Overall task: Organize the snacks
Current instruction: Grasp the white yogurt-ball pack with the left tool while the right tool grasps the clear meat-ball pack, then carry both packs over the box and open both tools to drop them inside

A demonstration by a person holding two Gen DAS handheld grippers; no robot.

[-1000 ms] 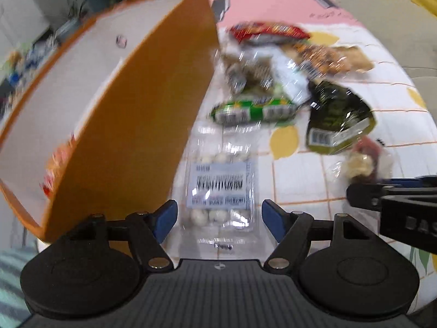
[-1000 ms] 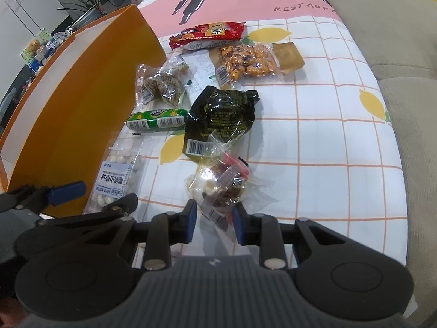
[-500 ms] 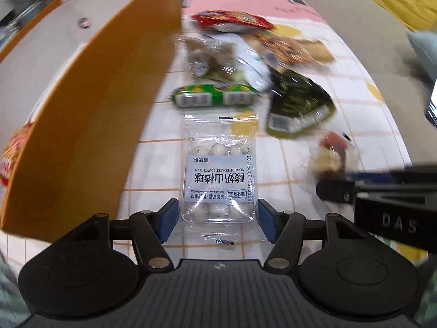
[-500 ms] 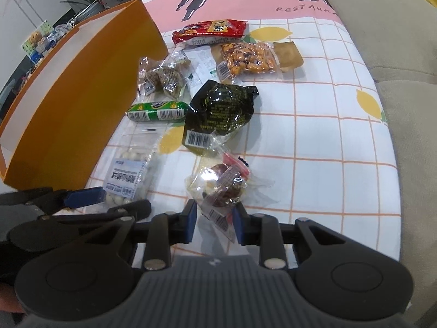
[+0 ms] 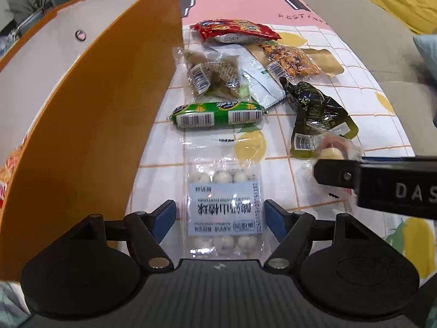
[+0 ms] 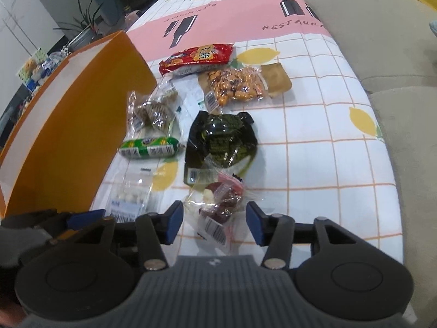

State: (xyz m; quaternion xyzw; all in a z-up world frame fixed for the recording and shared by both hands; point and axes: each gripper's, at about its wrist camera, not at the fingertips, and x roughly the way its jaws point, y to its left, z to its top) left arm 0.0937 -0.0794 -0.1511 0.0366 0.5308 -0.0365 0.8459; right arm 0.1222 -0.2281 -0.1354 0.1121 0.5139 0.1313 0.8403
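Note:
My left gripper (image 5: 220, 220) is open, its blue pads on either side of a clear pack of white yogurt balls (image 5: 225, 207) lying flat on the tablecloth; the pack also shows in the right wrist view (image 6: 128, 199). My right gripper (image 6: 214, 222) is open around a clear bag of red and white candy (image 6: 221, 202), which lies on the cloth. An orange box (image 5: 90, 104) with a white inside stands at the left, also in the right wrist view (image 6: 71, 125). A snack pack lies inside it at the far left (image 5: 6, 169).
Further back lie a green sausage (image 5: 217, 114), a dark green pouch (image 5: 314, 114), a clear bag of brown snacks (image 5: 213, 73), a white sachet (image 5: 262, 82), an orange nut pack (image 5: 289, 60) and a red packet (image 5: 235, 28). A beige sofa (image 6: 396, 54) borders the right.
My right gripper has opened and let go of the candy bag, which now lies on the cloth. My left gripper has moved forward so its pads flank the yogurt ball pack.

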